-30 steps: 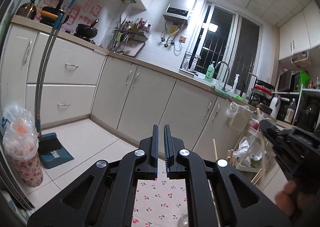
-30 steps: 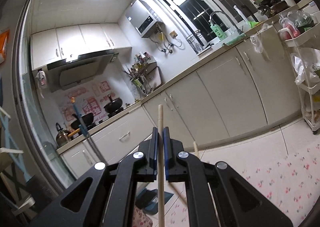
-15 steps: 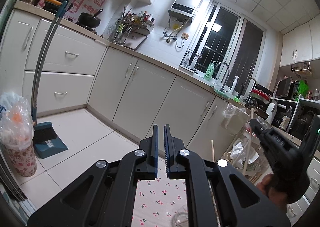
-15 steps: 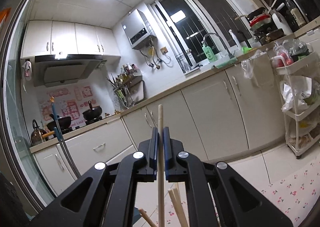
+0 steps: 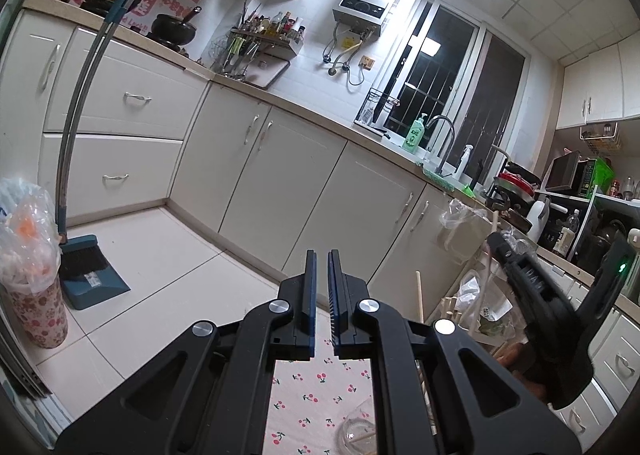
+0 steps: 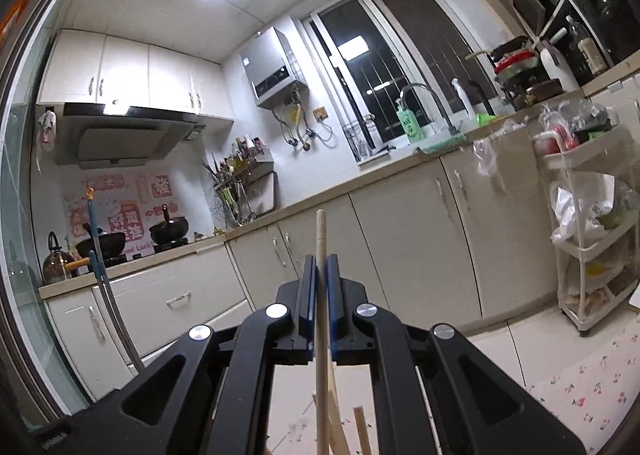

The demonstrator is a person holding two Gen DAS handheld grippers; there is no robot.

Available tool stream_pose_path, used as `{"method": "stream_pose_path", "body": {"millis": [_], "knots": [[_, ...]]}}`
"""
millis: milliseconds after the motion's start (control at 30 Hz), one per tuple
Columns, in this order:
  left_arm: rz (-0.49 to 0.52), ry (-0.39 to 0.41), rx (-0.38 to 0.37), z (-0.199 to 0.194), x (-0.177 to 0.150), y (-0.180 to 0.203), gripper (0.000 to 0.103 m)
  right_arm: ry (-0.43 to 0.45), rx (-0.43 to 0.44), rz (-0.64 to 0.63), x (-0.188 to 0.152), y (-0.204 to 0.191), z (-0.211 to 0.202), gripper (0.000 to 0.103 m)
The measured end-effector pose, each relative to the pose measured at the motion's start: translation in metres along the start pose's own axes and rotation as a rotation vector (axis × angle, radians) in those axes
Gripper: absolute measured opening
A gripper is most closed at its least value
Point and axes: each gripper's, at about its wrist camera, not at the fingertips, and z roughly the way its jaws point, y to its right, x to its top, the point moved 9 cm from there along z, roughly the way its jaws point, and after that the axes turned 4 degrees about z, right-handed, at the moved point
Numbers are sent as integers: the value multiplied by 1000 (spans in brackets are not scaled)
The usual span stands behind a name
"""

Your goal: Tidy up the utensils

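My right gripper [image 6: 319,273] is shut on a pale wooden chopstick [image 6: 321,239] that stands upright between the fingers, its tip above them. More wooden chopsticks [image 6: 340,431] show below it. My left gripper [image 5: 322,269] is shut with a narrow slit and holds nothing, above a cherry-print cloth [image 5: 316,403]. A clear glass [image 5: 356,433] with a stick in it shows at the bottom of the left wrist view. The right gripper [image 5: 496,243] also shows at the right of that view, with another chopstick [image 5: 419,295] standing nearby.
Kitchen cabinets [image 5: 280,183] run along the back under the counter. A broom and dustpan [image 5: 86,279] and a bagged bin [image 5: 28,267] stand at the left. A white cart [image 6: 592,231] with bags stands at the right.
Both views have tilted and swung. The right gripper with its chopstick has risen and moved closer to the left gripper. Both grippers stay shut.
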Motion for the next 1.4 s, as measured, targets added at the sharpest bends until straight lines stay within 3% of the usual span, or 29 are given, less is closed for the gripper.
{"method": "stream_pose_path", "body": {"millis": [333, 733, 767, 867, 1033, 1133, 1200, 1233, 1333, 1400], "knots": [[-3, -4, 5, 2, -1, 1, 6, -36, -9, -18, -18, 1, -8, 6], [-3, -14, 11, 3, -5, -6, 19, -101, 22, -116, -34, -13, -26, 7], [-1, -17, 8, 4, -5, -6, 23, -111, 24, -128, -35, -14, -28, 8], [3, -41, -14, 9, -4, -3, 40, -146, 40, -157, -32, -17, -35, 28], [-38, -154, -85, 41, -3, 0, 53, -172, 37, -194, -14, -14, -66, 39], [-80, -288, -221, 84, -3, 15, 68, -209, 6, -172, -10, 4, -95, 46], [-179, -429, -329, 125, -10, 20, 69, -247, -30, -151, -15, 23, -116, 49], [-195, -471, -343, 139, -15, 21, 69, -272, -50, -137, -20, 33, -125, 49], [-163, -565, -388, 175, -27, 36, 69, -345, -120, -57, -40, 69, -146, 50], [-156, -623, -481, 185, -35, 55, 70, -369, -157, -10, -50, 88, -154, 50]]}}
